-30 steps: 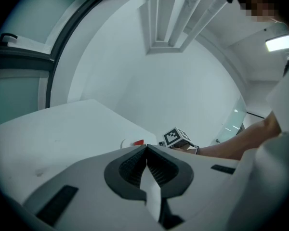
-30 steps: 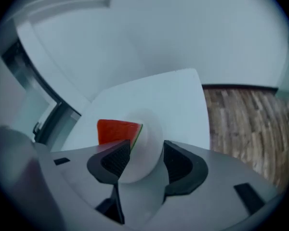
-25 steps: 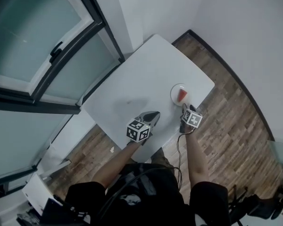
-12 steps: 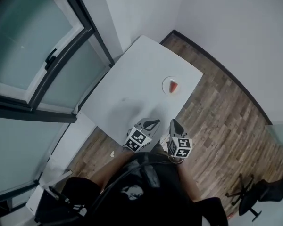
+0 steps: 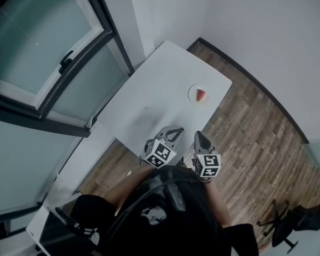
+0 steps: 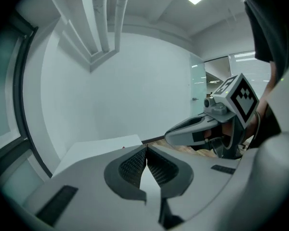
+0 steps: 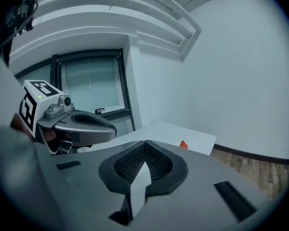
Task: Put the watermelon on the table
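A red watermelon slice (image 5: 201, 94) lies on a small white plate (image 5: 194, 94) near the right edge of the white table (image 5: 160, 89). In the right gripper view the slice (image 7: 183, 145) shows as a red tip at the table's far side. My left gripper (image 5: 176, 132) is held near the table's front edge, close to my body, and its jaws are shut and empty (image 6: 146, 148). Beside it my right gripper (image 5: 198, 136) is also shut with nothing between its jaws (image 7: 145, 143). Both grippers are well short of the slice.
A dark-framed window (image 5: 53, 63) runs along the left of the table. White walls meet behind the table, and wood flooring (image 5: 256, 143) lies to the right. An office chair base (image 5: 280, 223) stands at the lower right.
My right gripper has drawn back from the plate toward my body, leaving the slice on the plate. The left gripper has also pulled back and up a little. The view has shifted.
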The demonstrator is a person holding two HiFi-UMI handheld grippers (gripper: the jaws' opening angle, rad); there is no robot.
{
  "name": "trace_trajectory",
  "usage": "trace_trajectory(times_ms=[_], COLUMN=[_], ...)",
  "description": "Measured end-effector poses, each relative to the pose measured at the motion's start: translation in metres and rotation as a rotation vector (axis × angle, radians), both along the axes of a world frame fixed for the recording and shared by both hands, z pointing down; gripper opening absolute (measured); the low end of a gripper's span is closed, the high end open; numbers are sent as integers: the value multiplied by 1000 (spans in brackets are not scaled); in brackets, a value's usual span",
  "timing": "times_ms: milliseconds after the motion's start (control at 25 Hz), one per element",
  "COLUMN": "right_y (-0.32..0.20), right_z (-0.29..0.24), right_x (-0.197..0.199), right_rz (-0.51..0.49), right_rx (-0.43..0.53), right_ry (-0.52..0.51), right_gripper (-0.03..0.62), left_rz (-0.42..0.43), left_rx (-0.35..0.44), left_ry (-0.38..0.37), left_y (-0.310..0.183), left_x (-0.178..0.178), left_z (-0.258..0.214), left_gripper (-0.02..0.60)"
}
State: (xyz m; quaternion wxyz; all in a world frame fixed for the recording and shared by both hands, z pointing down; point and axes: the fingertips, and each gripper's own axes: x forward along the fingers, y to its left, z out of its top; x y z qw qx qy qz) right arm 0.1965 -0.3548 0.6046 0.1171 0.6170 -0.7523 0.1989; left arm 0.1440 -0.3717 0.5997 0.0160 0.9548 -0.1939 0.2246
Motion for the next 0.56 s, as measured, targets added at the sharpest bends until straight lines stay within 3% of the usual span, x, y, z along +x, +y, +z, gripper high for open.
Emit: trace_trajectory(times_ms=[160, 360, 560], right_y=[6, 10, 16], right_z=[5, 3, 4], right_x=[-10, -26, -29], right_rz=[-21, -55, -42], right_rx=[-16, -19, -25], right_ry=[-23, -36, -48], right_gripper=[11, 11, 11], left_rz=[-13, -82, -90], left_rx=[3, 3, -14], left_ry=[-24, 12, 9], left_y=[6, 2, 6], left_x=[-12, -29, -36], left_z=[3, -4, -1], left_gripper=[6, 6, 6])
